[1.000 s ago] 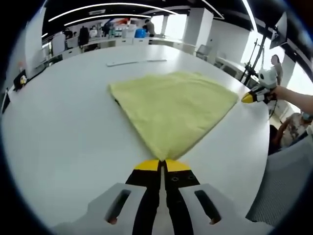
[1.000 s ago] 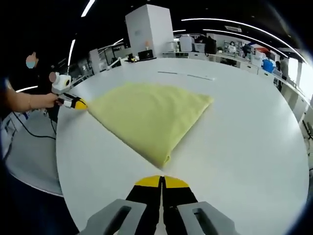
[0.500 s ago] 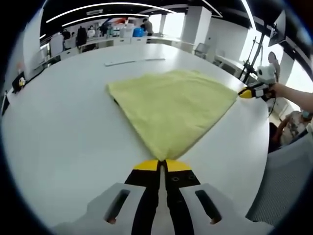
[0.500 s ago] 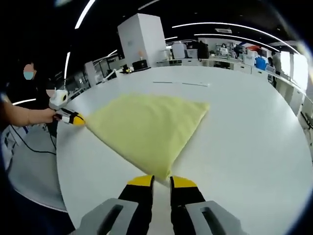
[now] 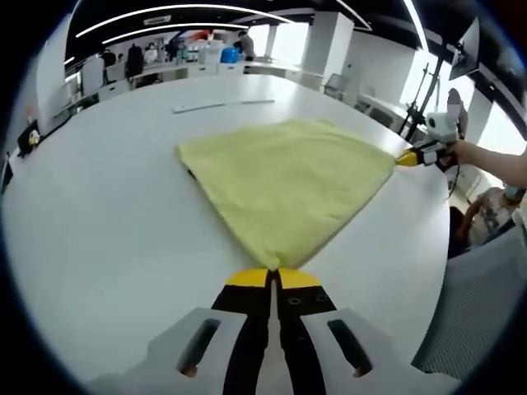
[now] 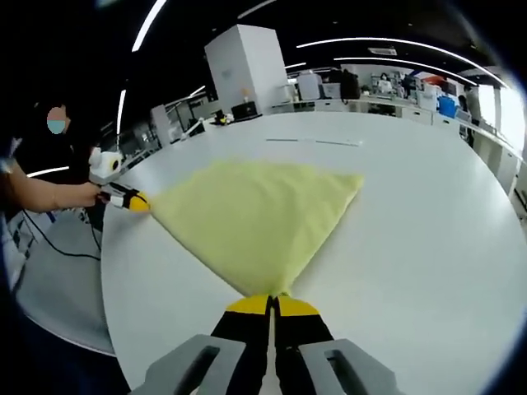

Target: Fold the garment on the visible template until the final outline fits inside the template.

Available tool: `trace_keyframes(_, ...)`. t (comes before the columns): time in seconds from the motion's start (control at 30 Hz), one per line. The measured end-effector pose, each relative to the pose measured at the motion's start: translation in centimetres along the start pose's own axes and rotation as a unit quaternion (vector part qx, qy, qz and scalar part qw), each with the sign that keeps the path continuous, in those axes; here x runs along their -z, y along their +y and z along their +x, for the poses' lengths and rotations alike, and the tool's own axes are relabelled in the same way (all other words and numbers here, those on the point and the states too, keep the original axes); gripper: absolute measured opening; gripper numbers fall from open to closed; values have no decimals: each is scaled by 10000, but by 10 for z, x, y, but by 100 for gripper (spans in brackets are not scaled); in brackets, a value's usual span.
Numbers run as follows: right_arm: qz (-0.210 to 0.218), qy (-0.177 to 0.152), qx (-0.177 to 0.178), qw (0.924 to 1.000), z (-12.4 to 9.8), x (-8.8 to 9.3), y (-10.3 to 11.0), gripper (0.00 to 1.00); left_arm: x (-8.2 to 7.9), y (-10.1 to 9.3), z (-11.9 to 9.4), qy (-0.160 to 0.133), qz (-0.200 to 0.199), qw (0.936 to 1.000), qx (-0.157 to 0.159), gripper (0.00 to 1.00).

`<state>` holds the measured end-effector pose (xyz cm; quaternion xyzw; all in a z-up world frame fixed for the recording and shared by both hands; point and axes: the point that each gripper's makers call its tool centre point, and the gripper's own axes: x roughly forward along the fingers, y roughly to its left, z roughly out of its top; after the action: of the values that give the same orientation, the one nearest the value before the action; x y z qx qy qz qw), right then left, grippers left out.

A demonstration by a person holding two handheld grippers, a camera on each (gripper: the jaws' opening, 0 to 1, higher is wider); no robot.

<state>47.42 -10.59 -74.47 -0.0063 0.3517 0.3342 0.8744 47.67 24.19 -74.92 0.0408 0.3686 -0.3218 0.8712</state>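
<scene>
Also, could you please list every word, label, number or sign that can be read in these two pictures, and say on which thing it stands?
None can be read.
The yellow cloth, the white table and both grippers bear no print.
Things on the far desks are too small and blurred to tell.

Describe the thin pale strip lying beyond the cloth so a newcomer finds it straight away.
Start at the big white table and find the yellow garment spread flat, a corner pinched by each gripper. Look past its far edge, toward the office desks: the thin strip lies there, apart from the cloth. It is long, narrow and pale, nearly matching the tabletop.
</scene>
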Motion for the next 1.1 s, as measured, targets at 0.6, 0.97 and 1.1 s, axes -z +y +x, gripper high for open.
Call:
trace_keyframes(0.6,86,59,112,9999,-23,19,3,0,7,-20,-1,26,45,9999,121,0)
trace_keyframes(0.97,38,62,166,9998,-29,23,3,0,14,-28,-4,-22,-62,9999,153,0)
trace_keyframes(1.1,10,55,187,9998,-29,23,3,0,14,-28,-5,-47,-58,9999,120,0)
